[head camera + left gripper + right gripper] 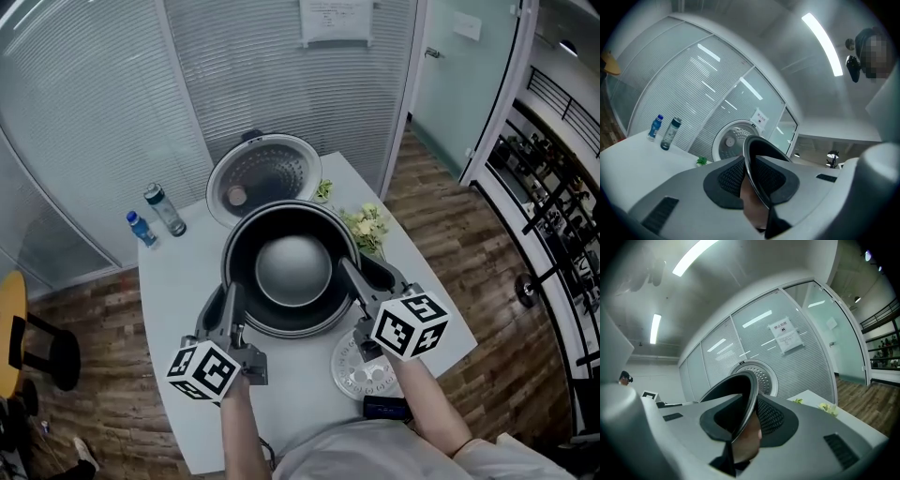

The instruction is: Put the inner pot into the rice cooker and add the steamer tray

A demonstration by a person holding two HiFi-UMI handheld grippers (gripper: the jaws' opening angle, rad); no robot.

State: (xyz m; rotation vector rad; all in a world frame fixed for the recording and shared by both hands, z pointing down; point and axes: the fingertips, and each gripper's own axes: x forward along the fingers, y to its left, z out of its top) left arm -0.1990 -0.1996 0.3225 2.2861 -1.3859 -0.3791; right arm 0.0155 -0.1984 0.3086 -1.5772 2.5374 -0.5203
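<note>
Nearest the head camera, the left gripper and right gripper meet the pot from opposite sides, each pair of fingers pinching its rim, probably so that it hangs level and neither side tips. Just beyond the fingertips stands the open cooker lid. The cooker body is hidden under the pot, so whether the pot is seated cannot be told. Under the right fingers, on the tabletop, lies the tray, waiting its turn. Two bottles stand well off to the left of the left fingers. From the left gripper view, the mesh fingers press on both faces of the pot wall, a detail the head view lacks, with the lid ahead. From the right gripper view, its fingers likewise clamp the pot rim. Neither gripper view shows the tray.
</note>
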